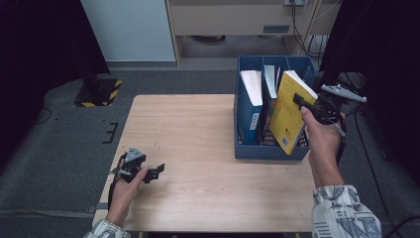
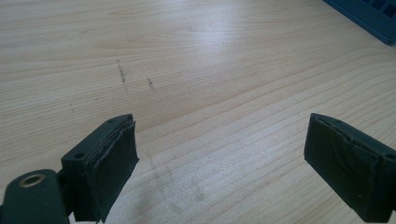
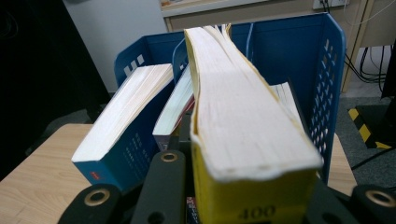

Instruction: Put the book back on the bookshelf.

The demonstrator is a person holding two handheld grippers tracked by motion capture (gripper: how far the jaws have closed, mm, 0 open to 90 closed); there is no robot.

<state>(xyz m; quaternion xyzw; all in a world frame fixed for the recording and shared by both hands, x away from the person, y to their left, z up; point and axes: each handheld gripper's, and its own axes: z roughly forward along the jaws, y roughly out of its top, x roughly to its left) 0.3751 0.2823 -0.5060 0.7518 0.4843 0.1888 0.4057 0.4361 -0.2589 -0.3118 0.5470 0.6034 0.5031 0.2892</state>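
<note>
Mid-task, judged as pulling or placing a book at the file rack; cannot tell which from this frame alone. Thick yellow paperback book (image 1: 289, 113) clamped in right gripper (image 1: 303, 102), jaws closed on both covers near the top edge, as seen in right gripper view with a black jaw each side of yellow cover (image 3: 254, 198). Book partly raised, lower corner down inside the rightmost slot of the blue plastic slotted file rack (image 1: 270, 151) at the table's right edge, upper part well above the rack wall. Either way, still left: clearing the rack, or seating the book fully.

Orientation: long axis near upright, tilted, top leaning away and toward the right of the high view. Page block (image 3: 243, 112) facing up toward the right gripper camera, front cover facing left in the high view.

Blue-covered thick book (image 1: 252, 106) standing in the left slot, thinner book (image 1: 270, 79) in the middle slot, both untouched.

Left gripper (image 1: 157, 170) low over light wooden table (image 1: 198, 148) near the front-left, jaws wide apart, nothing between them, bare wood grain between pads (image 2: 114, 163). Idle, well apart from the rack.
</note>
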